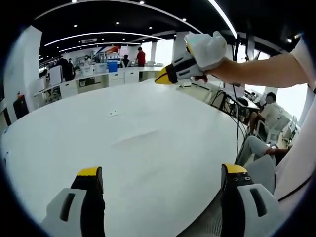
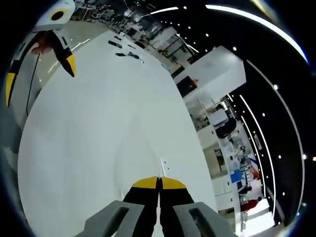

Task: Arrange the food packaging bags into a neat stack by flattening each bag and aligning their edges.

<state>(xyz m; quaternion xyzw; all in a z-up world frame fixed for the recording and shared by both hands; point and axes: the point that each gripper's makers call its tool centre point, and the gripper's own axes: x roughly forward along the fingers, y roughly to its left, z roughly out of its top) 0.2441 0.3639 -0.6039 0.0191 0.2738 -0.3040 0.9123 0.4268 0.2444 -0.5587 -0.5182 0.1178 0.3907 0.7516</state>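
Left fingers: mine, wide apart, yellow-tipped, nothing between them; they hang over the near edge of the worktop.
Worktop: white, broad and rounded. One small white slip lies on it far from the left fingers; in the right gripper view the same kind of slip lies just past my closed tips.
Right fingers: pressed together, tips touching, gripping nothing. In the left gripper view this gripper is raised above the worktop's far side, in a white-gloved hand.
Food bags: I cannot make out any on the worktop.
Far end: dark small items near the worktop's edge, too small to name.
Surroundings: counters, a blue box, a standing person in red, seated people at right.
Writing: none legible.
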